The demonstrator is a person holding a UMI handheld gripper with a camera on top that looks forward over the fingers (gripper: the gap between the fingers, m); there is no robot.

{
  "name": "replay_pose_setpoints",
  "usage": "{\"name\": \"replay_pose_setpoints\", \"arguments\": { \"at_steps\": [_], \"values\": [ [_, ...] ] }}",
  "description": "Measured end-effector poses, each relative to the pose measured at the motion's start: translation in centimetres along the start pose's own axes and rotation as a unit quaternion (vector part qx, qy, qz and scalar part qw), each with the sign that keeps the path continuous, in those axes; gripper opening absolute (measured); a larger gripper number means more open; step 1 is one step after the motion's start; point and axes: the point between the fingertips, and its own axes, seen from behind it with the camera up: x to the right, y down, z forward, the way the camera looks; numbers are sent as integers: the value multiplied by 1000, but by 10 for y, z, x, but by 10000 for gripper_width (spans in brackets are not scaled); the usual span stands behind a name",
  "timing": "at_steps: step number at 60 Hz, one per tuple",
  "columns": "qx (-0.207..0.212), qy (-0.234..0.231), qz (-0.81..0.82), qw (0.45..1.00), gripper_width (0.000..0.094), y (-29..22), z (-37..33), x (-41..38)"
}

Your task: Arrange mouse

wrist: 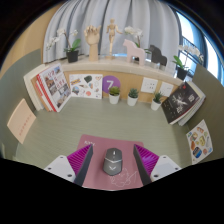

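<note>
Green tabletop (60,135), mouse (114,160) between open jaws, untouched.

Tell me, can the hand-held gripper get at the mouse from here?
Probably yes: the grey mouse lies on the pink mat between the hand-held gripper's open fingers, gaps either side, nothing blocking.

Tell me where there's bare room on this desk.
Bare desk lies between the mouse on its pink mat and the small potted plants. It's crowded along the back, by books and figurines. The open fingers flank the mouse.
</note>
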Motion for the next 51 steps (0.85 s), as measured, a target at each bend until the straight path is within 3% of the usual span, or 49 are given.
{"name": "replay_pose_setpoints", "arguments": {
  "at_steps": [11, 21, 51],
  "values": [
    [58, -11, 28, 998, 825, -69, -81, 11],
    [94, -9, 27, 995, 823, -98, -135, 20],
    [99, -10, 23, 995, 824, -93, -180, 21]
  ]
}}
